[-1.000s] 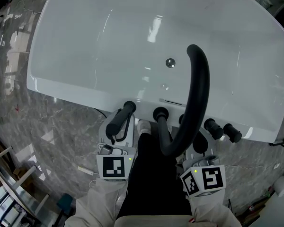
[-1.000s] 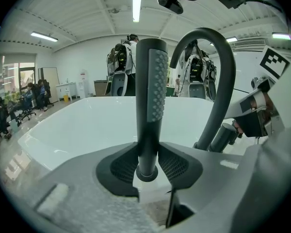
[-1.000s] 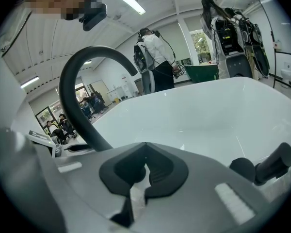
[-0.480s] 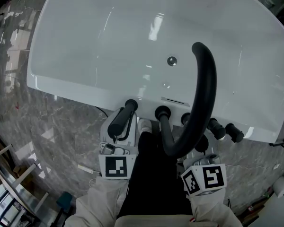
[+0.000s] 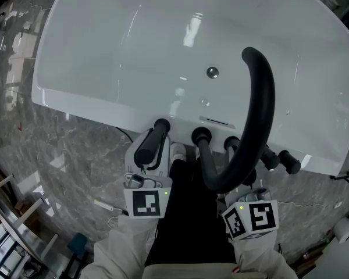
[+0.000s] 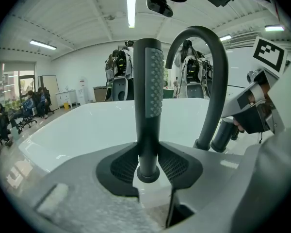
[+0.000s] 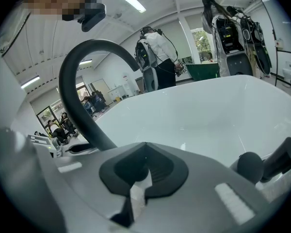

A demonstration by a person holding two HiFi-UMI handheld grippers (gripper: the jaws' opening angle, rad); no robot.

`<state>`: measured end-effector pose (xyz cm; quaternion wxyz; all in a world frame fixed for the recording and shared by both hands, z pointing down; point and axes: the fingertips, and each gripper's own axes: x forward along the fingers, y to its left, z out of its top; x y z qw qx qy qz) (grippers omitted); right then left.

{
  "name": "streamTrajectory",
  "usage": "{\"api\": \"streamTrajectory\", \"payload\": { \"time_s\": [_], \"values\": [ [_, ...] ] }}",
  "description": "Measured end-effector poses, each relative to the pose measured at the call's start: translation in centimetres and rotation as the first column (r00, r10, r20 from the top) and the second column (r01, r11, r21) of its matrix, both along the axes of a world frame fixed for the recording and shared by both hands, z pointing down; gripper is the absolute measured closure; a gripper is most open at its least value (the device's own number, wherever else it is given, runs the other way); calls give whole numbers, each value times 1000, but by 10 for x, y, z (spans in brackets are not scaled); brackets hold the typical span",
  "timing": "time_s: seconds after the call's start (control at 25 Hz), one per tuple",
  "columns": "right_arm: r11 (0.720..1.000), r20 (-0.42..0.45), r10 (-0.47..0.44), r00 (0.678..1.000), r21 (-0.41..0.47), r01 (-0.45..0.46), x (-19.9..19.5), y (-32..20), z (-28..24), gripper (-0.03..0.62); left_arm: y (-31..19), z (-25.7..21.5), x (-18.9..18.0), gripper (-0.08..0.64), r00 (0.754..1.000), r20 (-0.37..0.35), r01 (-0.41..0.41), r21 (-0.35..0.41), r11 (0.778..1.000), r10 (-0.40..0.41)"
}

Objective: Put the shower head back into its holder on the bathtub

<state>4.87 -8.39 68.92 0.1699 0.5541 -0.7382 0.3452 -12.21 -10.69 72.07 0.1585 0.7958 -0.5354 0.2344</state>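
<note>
Left gripper (image 6: 148, 170) clamped on dark shower head (image 6: 150, 81) at bathtub (image 5: 104, 57) rim, right gripper (image 7: 141, 174) jaws together, empty, beside curved black spout (image 7: 72, 103)

Two arms in white sleeves (image 5: 123, 244) reach forward side by side, both grippers tipped downward. The left gripper (image 6: 148, 165) has its fingers (image 6: 119, 166) pressed on the handle of the shower head (image 6: 149, 96). The right gripper (image 7: 143, 169) hovers alongside, fingers together and empty.
</note>
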Motion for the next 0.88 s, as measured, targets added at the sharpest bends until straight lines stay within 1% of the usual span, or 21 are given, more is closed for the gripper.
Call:
{"api": "streamTrajectory", "payload": {
  "time_s": [0.12, 0.44, 0.68, 0.88],
  "values": [
    [1000, -2, 0, 1000, 4, 0, 1, 0, -1, 586, 0, 1, 0, 422, 1000, -9, 10, -4, 1000, -10],
    [1000, -5, 4, 1000, 6, -4, 6, 4, -3, 586, -1, 4, -1, 416, 1000, 2, 18, -19, 1000, -18],
    [1000, 0, 3, 1000, 1, -3, 6, 9, -1, 586, 1, -3, -5, 400, 999, 8, 45, 3, 999, -45],
    [1000, -6, 4, 1000, 5, -4, 9, 10, -2, 586, 5, 0, -8, 388, 998, 5, 69, -20, 997, -69]
  ]
}}
